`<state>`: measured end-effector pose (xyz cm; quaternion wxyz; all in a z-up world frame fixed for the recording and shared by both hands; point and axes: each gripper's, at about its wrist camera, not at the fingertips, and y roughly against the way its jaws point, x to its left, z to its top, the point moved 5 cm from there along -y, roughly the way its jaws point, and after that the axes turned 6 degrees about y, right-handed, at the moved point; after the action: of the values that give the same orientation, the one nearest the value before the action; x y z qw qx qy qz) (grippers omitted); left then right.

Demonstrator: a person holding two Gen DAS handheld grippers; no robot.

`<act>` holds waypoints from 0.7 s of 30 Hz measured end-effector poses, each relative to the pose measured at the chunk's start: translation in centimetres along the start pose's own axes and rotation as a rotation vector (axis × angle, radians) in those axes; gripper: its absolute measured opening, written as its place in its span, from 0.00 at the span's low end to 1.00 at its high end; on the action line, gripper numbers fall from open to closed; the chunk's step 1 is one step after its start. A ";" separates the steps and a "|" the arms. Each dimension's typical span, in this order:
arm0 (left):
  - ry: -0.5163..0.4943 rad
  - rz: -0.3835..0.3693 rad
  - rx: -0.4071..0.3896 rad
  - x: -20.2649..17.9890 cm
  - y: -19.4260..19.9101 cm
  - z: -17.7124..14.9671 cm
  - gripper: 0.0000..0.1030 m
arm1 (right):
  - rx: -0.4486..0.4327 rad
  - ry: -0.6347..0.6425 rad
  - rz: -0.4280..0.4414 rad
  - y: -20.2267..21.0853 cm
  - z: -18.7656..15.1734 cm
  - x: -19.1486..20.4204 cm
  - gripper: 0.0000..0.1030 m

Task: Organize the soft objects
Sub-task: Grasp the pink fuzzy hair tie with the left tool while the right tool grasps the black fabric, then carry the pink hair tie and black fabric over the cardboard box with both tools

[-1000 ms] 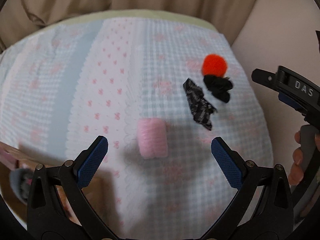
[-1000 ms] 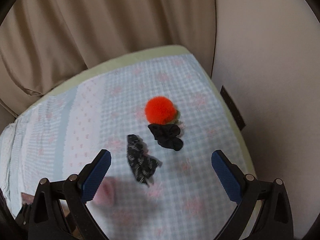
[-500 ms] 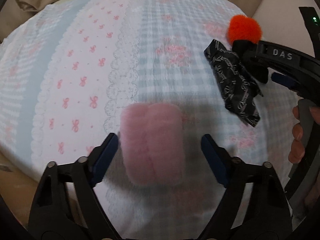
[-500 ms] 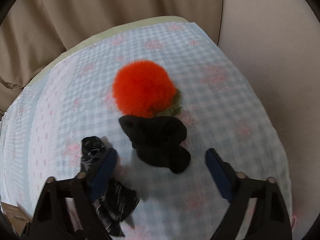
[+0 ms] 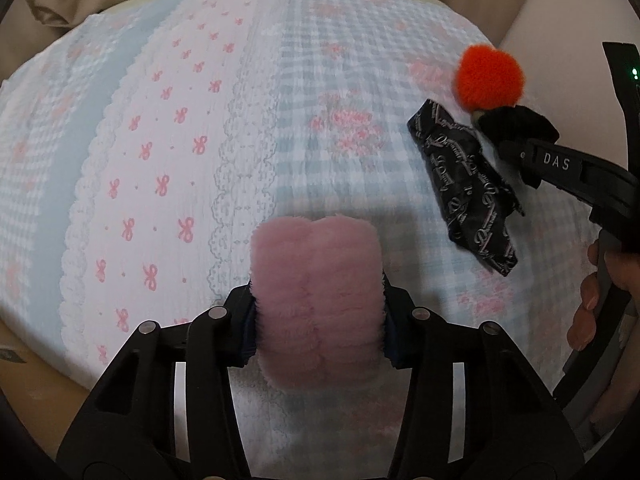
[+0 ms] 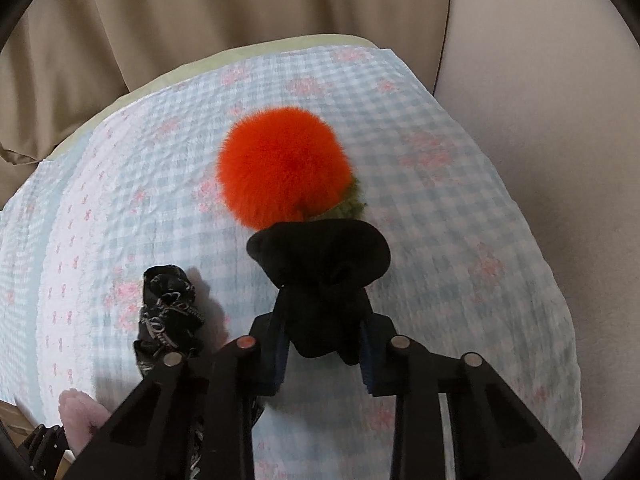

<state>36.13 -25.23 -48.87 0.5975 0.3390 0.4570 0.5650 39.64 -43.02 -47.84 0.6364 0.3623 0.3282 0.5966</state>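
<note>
A pink fluffy roll point(image 5: 316, 296) lies on the patterned cover point(image 5: 160, 160). My left gripper point(image 5: 318, 320) is closing on it, and both pads press into its sides. In the right wrist view my right gripper point(image 6: 324, 344) is shut on a black scrunchie point(image 6: 320, 256), which bunches up above the fingertips. Just beyond it sits an orange pompom point(image 6: 284, 168) with a bit of green fluff point(image 6: 352, 204) under its right side. A black patterned scrunchie point(image 5: 464, 184) lies loose between the two grippers, left of the right gripper. The pompom point(image 5: 489, 76) also shows at the far right of the left wrist view.
Beige curtains point(image 6: 200, 20) hang behind the bed. A pale wall point(image 6: 540, 80) runs along its right edge. A hand point(image 5: 588, 308) grips the right tool's handle. The cover's left half is open cloth with pink bow prints.
Both grippers have come down to the cover and closed: the left around the pink roll, the right onto the black scrunchie, which now bunches up between its pads.
</note>
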 end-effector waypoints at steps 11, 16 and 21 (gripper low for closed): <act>-0.001 -0.025 -0.054 -0.7 4.0 1.2 0.42 | -0.105 0.005 0.014 5.4 0.9 0.9 0.24; 0.005 -0.049 -0.098 -1.0 8.2 1.7 0.42 | -0.145 0.008 0.032 10.5 1.2 1.4 0.24; 0.001 -0.073 -0.159 -1.3 14.5 2.4 0.42 | -0.185 0.036 0.056 16.9 1.3 2.7 0.24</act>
<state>33.14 -24.36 -34.40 0.6427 0.2733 0.4228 0.5774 32.11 -39.94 -32.76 0.6444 0.3003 0.2728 0.6482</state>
